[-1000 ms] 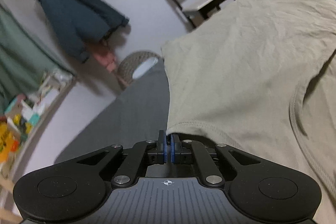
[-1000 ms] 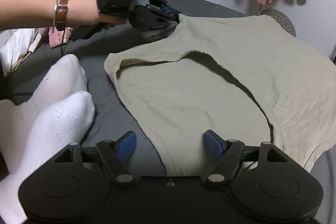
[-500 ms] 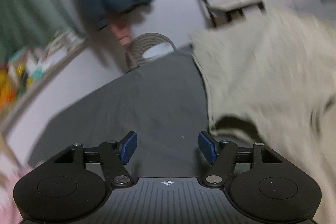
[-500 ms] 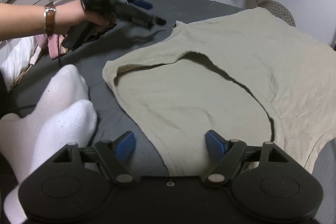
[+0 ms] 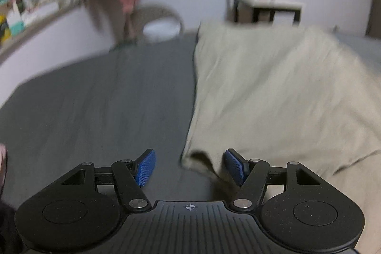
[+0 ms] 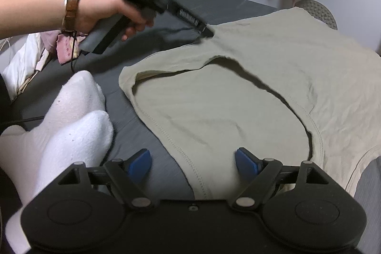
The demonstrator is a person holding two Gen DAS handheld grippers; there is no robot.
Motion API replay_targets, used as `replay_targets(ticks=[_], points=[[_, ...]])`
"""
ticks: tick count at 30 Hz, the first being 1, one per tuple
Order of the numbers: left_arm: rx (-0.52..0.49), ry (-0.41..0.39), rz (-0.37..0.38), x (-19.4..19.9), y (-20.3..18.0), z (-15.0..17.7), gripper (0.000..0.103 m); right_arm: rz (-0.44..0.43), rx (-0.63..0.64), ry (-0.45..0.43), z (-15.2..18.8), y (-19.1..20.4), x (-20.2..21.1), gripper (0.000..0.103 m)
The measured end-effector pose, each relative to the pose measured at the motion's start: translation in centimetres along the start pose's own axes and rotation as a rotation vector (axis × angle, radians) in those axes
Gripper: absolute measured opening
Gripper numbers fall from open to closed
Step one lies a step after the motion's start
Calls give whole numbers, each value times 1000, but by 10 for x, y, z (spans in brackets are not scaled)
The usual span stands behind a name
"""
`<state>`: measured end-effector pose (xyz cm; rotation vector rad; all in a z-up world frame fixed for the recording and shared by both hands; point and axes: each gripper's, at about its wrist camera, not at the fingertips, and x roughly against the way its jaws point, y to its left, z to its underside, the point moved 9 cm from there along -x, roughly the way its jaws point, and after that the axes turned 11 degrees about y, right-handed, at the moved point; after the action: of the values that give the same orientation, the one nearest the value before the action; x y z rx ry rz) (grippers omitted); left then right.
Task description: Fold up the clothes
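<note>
Moved: left claw (image 5: 189, 167) let go of shirt (image 5: 262, 92) corner, now spread wide
Right claw (image 6: 193, 163): released, straddling hem to grab for folding

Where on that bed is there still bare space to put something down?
Bare grey sheet lies left of the beige shirt, up to the far wall. Near the white socks and pink clothes it is crowded.

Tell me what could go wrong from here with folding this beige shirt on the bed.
The left gripper is open at the shirt corner, which looks curled and partly lifted, so closing now may catch only the edge and slip. The view is blurred with motion, so aim may be off. The right gripper is open over the neckline hem; it could pinch just one layer. The socked feet lie close to the shirt's near edge and might snag a fold.
</note>
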<state>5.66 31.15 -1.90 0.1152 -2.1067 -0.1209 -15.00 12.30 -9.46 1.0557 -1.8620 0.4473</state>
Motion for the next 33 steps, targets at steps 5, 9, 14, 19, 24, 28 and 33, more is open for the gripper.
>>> replay_targets(ticks=[5, 9, 14, 19, 24, 28, 33], points=[[41, 6, 43, 5, 3, 16, 66, 4, 15, 10, -1, 1, 0, 81], [-3, -1, 15, 17, -3, 18, 68, -14, -27, -11, -5, -5, 11, 80], [-49, -158, -101, 60, -6, 3, 69, 65, -149, -130, -16, -58, 56, 79], [-173, -310, 7, 113, -72, -7, 70, 171, -535, -207, 9, -180, 95, 50], [-484, -357, 138, 135, -183, 0, 72, 55, -800, -311, 37, -253, 89, 40], [-584, -353, 162, 124, -242, 3, 72, -93, -861, -330, 32, -257, 62, 33], [-532, -256, 255, 103, -268, 27, 72, -27, -790, -291, 18, -254, 43, 10]])
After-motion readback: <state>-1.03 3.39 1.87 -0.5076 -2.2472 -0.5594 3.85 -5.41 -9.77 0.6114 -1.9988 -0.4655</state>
